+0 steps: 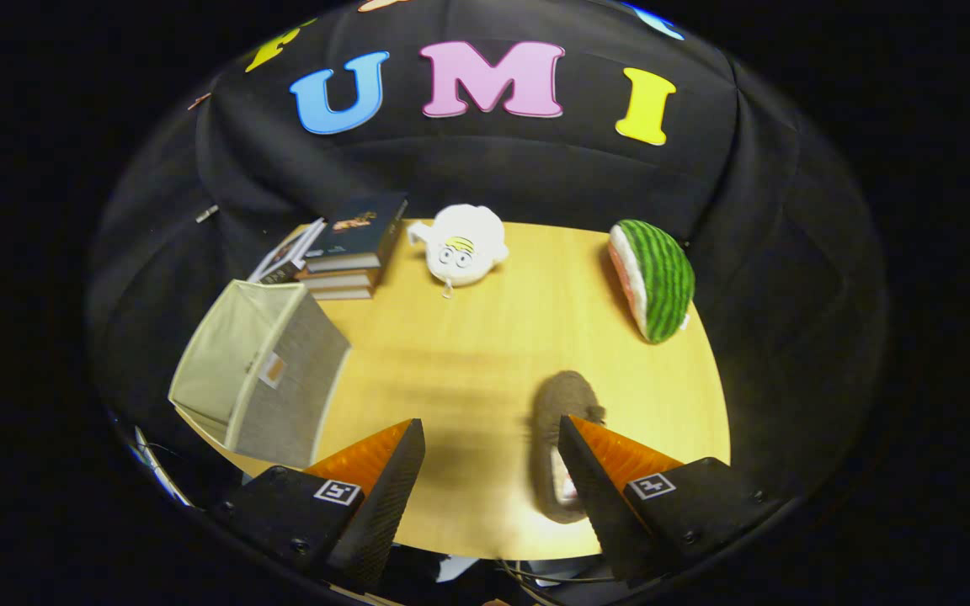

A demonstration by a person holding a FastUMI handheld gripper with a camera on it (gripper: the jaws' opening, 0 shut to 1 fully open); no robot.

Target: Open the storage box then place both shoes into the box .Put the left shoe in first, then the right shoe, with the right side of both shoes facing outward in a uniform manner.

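A grey fabric storage box (pixel 262 379) stands on the wooden table (pixel 468 353), to the left of the fingers, its lid shut as far as I can tell. A brown fuzzy shoe (pixel 559 421) lies on the table just at the right finger, partly hidden behind it, its opening toward me. My gripper (pixel 492 436) hovers above the table's near edge, open, with bare tabletop between the fingers. The left finger (pixel 384 471) is close to the box's near corner.
A stack of books (pixel 350 248) sits at the far left behind the box. A white plush toy (pixel 461 244) rests at the back centre. A watermelon-slice plush (pixel 653 278) lies at the far right edge of the table.
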